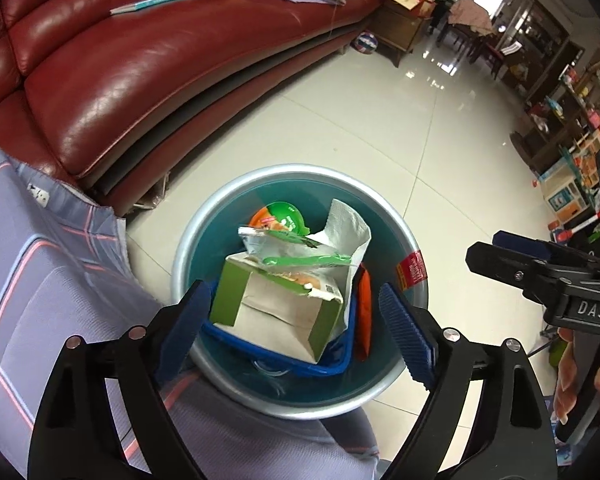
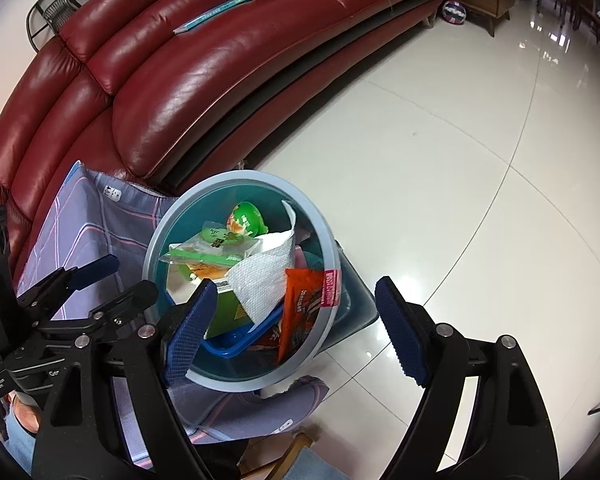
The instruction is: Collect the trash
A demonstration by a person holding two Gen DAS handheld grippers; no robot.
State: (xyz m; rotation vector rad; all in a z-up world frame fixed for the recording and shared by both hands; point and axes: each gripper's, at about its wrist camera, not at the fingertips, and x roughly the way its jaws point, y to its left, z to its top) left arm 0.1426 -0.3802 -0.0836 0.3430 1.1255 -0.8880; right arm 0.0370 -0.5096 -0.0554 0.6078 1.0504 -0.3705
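1. My left-hand camera looks steeply down, close above the teal bin [image 1: 204,240].
2. My right-hand camera looks down from the bin's right.
3. Both share bin and red sofa [image 2: 188,92].

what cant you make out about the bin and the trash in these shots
- Bottom of the teal bin: both views, hidden under the piled trash.
- Blue tray: both views, mostly covered by the green carton and paper towel.
- Orange wrapper print: right wrist view, too blurred to read.
- Green round lid: left wrist view, partly hidden behind a clear packet.
- Bin's near rim: left wrist view, crossed by the left gripper fingers.
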